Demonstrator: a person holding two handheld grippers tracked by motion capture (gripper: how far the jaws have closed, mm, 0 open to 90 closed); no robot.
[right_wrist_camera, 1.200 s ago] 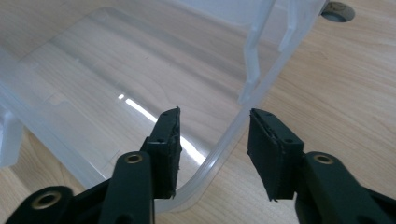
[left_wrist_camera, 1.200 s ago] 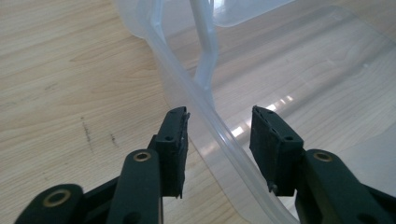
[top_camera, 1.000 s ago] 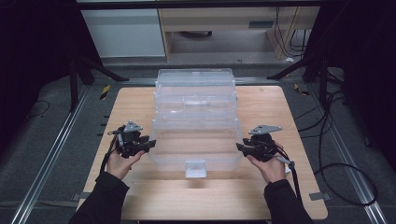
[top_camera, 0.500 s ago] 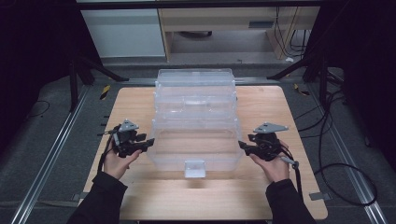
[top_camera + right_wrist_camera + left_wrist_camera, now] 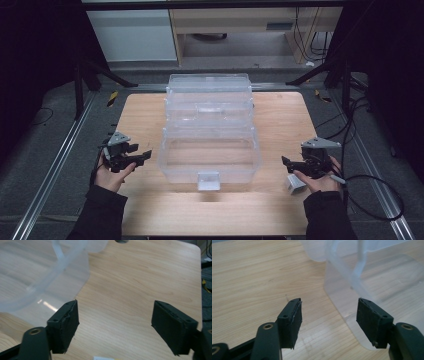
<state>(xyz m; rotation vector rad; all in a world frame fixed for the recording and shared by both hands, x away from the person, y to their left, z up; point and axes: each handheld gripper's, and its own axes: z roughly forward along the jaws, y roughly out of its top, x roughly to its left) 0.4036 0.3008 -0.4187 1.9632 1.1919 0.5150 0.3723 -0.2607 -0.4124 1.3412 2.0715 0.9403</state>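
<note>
A clear plastic tiered storage box (image 5: 210,135) stands folded open in the middle of the wooden table (image 5: 280,115), with a white latch (image 5: 208,180) on its near wall. My left gripper (image 5: 142,156) is held off the box's left side, apart from it. Its jaws have just been opening and stand open with nothing between them (image 5: 329,322); the box's corner (image 5: 362,282) lies ahead on the right. My right gripper (image 5: 286,161) is off the box's right side, jaws likewise just opened and empty (image 5: 115,325), the box wall (image 5: 37,277) ahead on the left.
A small white piece (image 5: 295,182) lies on the table by the right hand. Metal rails (image 5: 55,165) run along both sides of the table. Black stand legs (image 5: 320,75) and cables (image 5: 370,195) sit on the dark floor. A cabinet (image 5: 135,35) stands behind.
Both hands have drawn outward, away from the box's sides, the left one leftward and the right one rightward. Both pairs of jaws have opened wider.
</note>
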